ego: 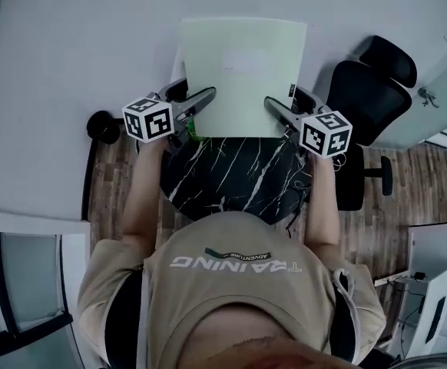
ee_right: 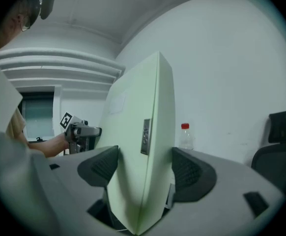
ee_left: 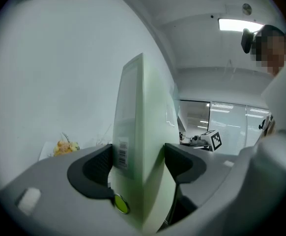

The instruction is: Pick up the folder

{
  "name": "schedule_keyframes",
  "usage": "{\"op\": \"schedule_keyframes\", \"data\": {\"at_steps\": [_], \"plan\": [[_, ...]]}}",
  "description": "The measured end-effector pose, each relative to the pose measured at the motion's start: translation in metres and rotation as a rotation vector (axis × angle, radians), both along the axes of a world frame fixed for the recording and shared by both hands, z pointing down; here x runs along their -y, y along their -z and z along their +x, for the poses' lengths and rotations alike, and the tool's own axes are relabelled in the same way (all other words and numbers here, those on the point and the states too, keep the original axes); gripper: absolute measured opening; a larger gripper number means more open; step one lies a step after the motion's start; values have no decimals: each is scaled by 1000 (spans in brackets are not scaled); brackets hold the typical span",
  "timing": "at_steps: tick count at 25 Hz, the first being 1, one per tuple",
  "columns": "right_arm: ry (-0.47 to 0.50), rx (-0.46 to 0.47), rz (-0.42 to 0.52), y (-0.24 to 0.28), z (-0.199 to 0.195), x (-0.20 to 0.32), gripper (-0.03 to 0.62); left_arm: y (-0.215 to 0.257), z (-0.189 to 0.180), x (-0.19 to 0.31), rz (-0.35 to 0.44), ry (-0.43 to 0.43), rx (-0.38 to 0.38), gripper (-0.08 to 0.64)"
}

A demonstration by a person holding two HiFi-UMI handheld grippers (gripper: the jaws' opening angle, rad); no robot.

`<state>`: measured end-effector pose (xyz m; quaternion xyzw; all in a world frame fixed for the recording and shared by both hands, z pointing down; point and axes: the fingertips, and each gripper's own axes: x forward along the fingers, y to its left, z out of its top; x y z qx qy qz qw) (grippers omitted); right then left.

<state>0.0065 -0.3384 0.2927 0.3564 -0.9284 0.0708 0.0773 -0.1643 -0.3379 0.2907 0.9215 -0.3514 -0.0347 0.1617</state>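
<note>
Both forearms forward, left claw (ego: 198,103) and right claw (ego: 279,108) pinching folder's (ego: 243,75) side edges

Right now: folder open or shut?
Shut. Both gripper views show the folder edge-on as one closed slab, with the jaws of the left gripper and right gripper clamped on its sides.

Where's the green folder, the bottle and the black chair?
folder (ego: 243,75), head view, middle of its cover.
bottle (ee_right: 185,139), right gripper view, its clear body.
chair (ego: 364,98), head view, its wide middle part.
</note>
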Motion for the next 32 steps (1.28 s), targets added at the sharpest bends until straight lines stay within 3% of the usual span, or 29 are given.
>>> {"op": "schedule_keyframes", "data": {"at_steps": [17, 32], "plan": [[-24, -7, 202, 105, 0, 11, 301, 106, 1, 14, 195, -24, 30, 314], [-36, -6, 173, 102, -4, 6, 299, 109, -3, 8, 205, -8, 42, 314]]}}
